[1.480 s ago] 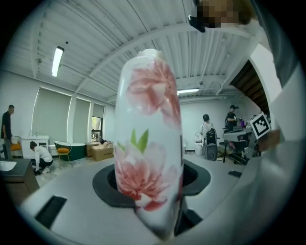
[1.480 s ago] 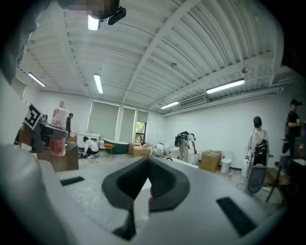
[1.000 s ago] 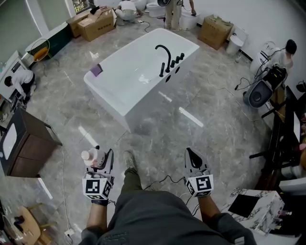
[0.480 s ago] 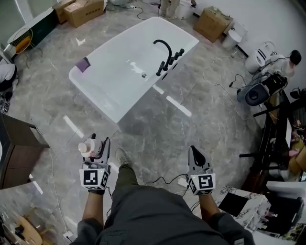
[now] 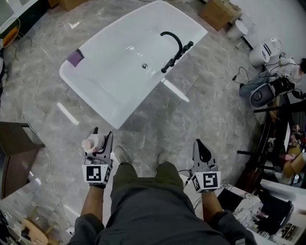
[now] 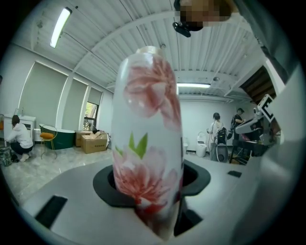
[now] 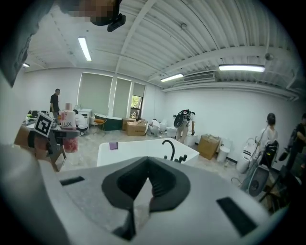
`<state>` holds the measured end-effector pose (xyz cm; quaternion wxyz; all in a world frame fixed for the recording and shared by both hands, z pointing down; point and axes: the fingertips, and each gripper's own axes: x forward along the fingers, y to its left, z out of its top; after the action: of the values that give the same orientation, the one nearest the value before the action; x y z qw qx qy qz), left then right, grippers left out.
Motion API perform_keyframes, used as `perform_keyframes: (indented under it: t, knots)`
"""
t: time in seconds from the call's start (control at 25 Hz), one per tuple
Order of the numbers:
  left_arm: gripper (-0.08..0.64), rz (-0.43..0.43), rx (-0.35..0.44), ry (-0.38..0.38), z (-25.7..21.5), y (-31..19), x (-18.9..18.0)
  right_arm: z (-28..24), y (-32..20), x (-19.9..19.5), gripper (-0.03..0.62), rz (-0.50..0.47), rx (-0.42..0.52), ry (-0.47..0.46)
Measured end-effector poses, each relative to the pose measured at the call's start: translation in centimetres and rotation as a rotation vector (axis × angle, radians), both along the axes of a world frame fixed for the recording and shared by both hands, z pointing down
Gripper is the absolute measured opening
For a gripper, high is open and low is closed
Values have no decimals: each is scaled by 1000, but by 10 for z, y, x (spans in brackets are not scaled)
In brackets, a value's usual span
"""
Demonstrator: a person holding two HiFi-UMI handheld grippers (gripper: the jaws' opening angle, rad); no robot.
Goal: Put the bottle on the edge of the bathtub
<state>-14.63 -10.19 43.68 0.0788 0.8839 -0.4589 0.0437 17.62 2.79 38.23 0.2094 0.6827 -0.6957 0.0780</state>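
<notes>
Left hand-held gripper [image 5: 102, 138] first, and it has a firm hold: its jaws stand fairly wide apart and are clamped on the sides of the bottle [image 5: 92, 142], a white one printed with pink flowers and green leaves [image 6: 148, 143]. From the left gripper view the bottle rises upright between the black pads and fills the middle of the picture, and from the head view its pale pink top shows just beyond the marker cube. Over to the right hand-held gripper [image 5: 199, 145]: jaws drawn together to a point, nothing between them, and the right gripper view confirms the two black pads meeting [image 7: 146, 179]. Both are carried low in front of the person's dark trousers [image 5: 153, 206], above the grey marbled floor [image 5: 158, 129]. Ahead lies the white bathtub [image 5: 110, 72], set at an angle, well apart from the bottle. A black curved faucet [image 5: 173, 40] stands on its right-hand rim, with a small purple item [image 5: 74, 57] at the far left corner of the rim. The same tub [image 7: 138, 149] sits straight ahead of the right hand-held gripper. A cardboard box [image 5: 217, 12] rests beyond the tub.
</notes>
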Motion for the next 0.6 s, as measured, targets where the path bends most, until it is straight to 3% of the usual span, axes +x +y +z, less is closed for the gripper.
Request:
perform_keyframes:
  t: [0.4,0.6]
  knots:
    - [219,-108,71,-10,78,-55,31,67,-116,83,2,-141,62,38]
    - [219,-141,58,-32,136,-67,42,115,-139,108,2,-159,57,23]
